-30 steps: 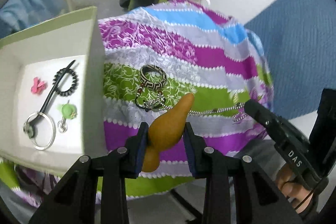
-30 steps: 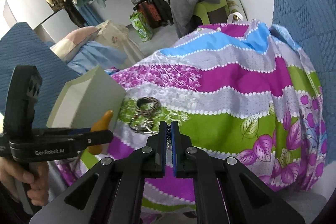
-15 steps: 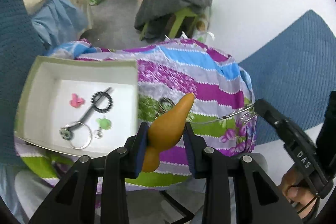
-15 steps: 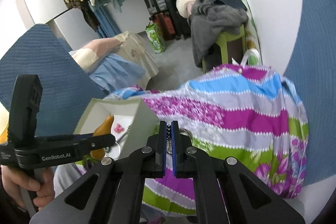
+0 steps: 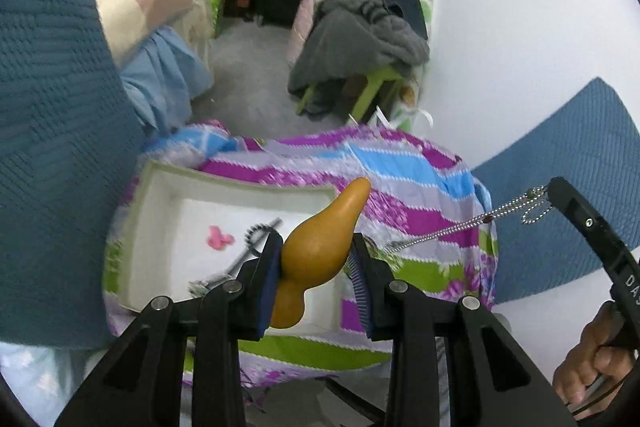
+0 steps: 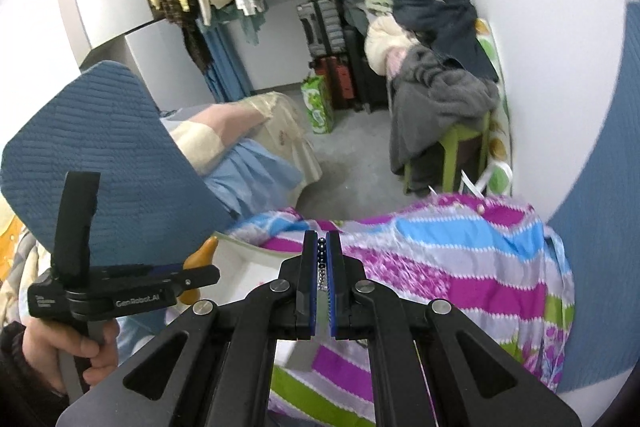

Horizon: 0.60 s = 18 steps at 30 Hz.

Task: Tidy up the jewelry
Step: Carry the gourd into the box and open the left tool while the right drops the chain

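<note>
Silver chain (image 5: 460,227), pinched in the closed right gripper (image 6: 321,259), has lifted with the left gripper's (image 5: 316,259) amber gourd (image 5: 316,247) (both now high over the box (image 5: 156,211)), seemingly ready for stowing.

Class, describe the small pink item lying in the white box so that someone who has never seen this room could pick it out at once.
Start at the table draped in a striped purple, blue and green floral cloth, then find the shallow white open box on its left side. On the box's floor, towards the left, lies the small pink flower-shaped clip. It is the only pink piece; its neighbours are black or silver.
</note>
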Each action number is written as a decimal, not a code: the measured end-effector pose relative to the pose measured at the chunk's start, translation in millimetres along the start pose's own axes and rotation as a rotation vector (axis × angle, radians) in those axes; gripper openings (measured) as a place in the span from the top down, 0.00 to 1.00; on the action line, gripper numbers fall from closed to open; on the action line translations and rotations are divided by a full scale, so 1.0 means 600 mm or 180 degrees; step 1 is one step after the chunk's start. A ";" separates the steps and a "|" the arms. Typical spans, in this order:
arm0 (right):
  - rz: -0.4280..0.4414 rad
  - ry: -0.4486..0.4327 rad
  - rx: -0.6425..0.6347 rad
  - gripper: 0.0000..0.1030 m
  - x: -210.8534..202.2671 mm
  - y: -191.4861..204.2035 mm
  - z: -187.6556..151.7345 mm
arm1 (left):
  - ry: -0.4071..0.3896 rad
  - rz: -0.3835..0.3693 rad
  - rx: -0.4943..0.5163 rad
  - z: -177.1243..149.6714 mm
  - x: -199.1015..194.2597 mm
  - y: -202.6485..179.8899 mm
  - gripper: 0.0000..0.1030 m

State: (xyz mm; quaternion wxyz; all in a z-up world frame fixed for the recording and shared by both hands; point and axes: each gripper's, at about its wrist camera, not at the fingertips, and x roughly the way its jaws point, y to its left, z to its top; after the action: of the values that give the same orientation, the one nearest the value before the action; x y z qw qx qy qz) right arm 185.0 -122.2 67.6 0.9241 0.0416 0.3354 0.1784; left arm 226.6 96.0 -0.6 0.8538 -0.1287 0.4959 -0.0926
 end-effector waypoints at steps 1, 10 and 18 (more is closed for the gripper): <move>0.0015 -0.0014 -0.0024 0.98 0.001 0.009 0.007 | -0.0022 0.0018 0.0005 0.004 -0.005 0.006 0.68; 0.0116 0.0121 -0.0195 0.98 0.075 0.093 0.024 | -0.0077 0.0156 0.0005 0.024 -0.012 0.083 0.68; 0.0046 0.0583 -0.0213 0.98 0.158 0.104 -0.046 | 0.0123 0.0150 -0.0076 -0.012 0.051 0.143 0.67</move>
State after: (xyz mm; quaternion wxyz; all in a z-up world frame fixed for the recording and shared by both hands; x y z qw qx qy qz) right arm 216.2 -31.6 1.5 0.8891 -0.0034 0.4120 0.1992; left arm 238.1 167.9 -55.9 0.8444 -0.1253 0.5162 -0.0690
